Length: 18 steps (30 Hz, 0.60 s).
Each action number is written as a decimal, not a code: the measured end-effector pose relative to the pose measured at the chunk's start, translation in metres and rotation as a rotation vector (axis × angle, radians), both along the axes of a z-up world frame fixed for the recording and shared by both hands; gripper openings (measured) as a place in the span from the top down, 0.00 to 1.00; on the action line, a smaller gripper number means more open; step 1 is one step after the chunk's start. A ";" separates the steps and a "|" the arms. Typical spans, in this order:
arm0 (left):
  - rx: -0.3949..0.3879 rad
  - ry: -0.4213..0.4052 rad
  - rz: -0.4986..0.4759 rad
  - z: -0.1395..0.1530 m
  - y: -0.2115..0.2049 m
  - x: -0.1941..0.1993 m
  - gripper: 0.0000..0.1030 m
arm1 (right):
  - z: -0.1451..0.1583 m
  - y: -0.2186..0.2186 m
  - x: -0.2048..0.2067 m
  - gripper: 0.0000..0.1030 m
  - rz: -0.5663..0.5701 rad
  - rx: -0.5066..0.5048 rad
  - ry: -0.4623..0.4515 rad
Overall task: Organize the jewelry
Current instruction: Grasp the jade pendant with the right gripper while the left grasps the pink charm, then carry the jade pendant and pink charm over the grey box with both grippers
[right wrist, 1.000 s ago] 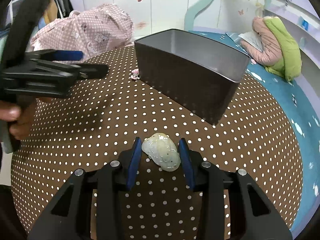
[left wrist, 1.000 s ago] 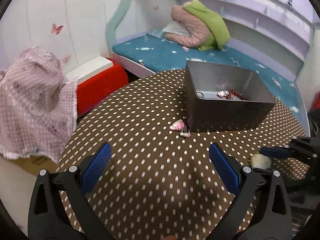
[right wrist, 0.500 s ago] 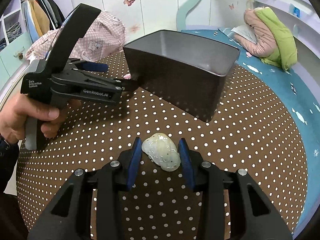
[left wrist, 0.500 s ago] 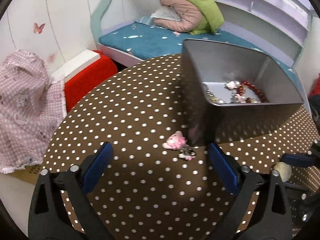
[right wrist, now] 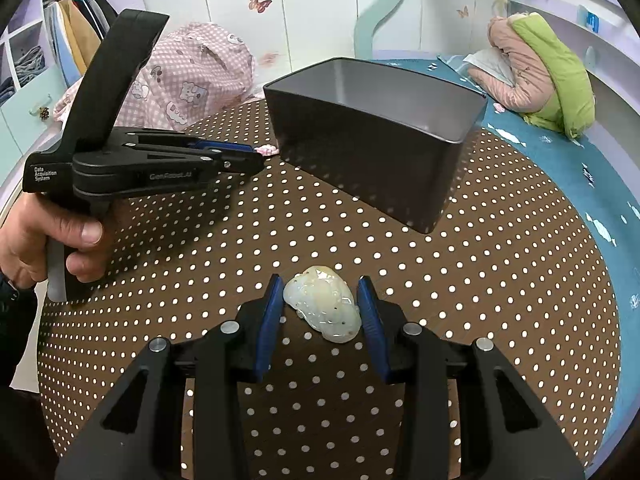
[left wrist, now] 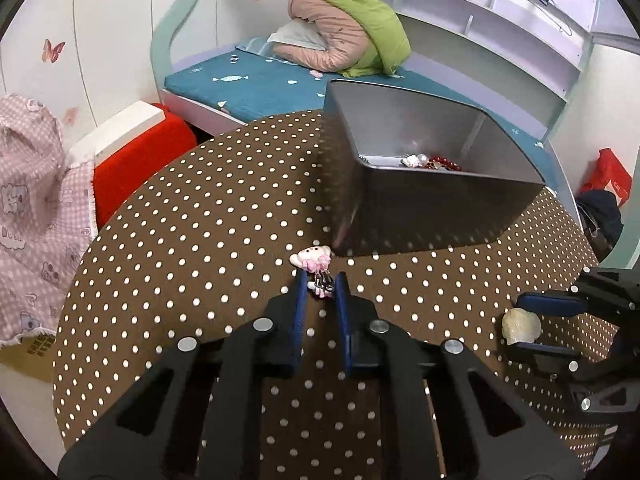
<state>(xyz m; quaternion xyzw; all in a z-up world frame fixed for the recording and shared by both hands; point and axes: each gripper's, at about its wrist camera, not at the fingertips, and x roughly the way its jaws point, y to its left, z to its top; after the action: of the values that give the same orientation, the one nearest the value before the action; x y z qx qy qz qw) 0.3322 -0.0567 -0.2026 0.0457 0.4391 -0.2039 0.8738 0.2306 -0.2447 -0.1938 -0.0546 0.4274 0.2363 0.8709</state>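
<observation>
A small dark-and-pink clip charm (left wrist: 321,283) lies on the dotted brown table (left wrist: 200,240), touching a pink-and-white cat charm (left wrist: 311,258) by the corner of the grey metal tin (left wrist: 440,208). My left gripper (left wrist: 322,285) is closing its jaws tight on the clip charm, blue pads against both its sides. The tin holds red beads and pearls (left wrist: 432,162). My right gripper (right wrist: 320,304) is shut on a pale carved pendant (right wrist: 320,306) low over the table, in front of the tin (right wrist: 372,160). A hand (right wrist: 48,240) holds the left gripper (right wrist: 256,162).
Table edge curves close on the right (right wrist: 600,320). Beyond it are a teal bed (left wrist: 260,80) with a pink and green jacket (left wrist: 344,40). A red box (left wrist: 136,160) and pink checked cloth (left wrist: 32,200) sit left of the table.
My left gripper has come down and forward to the charms and gone from wide open to shut on the clip charm. The right gripper and pendant have stayed put.
</observation>
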 end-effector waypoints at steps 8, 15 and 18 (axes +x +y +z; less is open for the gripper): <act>0.007 0.002 -0.003 0.002 -0.010 0.003 0.85 | 0.001 -0.003 0.003 0.65 -0.009 0.003 -0.004; -0.051 0.000 0.005 0.008 0.000 -0.009 0.87 | 0.008 -0.007 -0.006 0.65 -0.005 0.006 -0.020; -0.067 -0.015 0.014 0.017 0.009 -0.023 0.87 | 0.014 -0.008 -0.007 0.65 -0.002 0.009 -0.030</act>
<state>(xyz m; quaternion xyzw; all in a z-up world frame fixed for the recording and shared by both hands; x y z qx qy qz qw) 0.3091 -0.0478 -0.1861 0.0150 0.4257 -0.2118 0.8796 0.2236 -0.2528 -0.1799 -0.0538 0.4134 0.2365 0.8776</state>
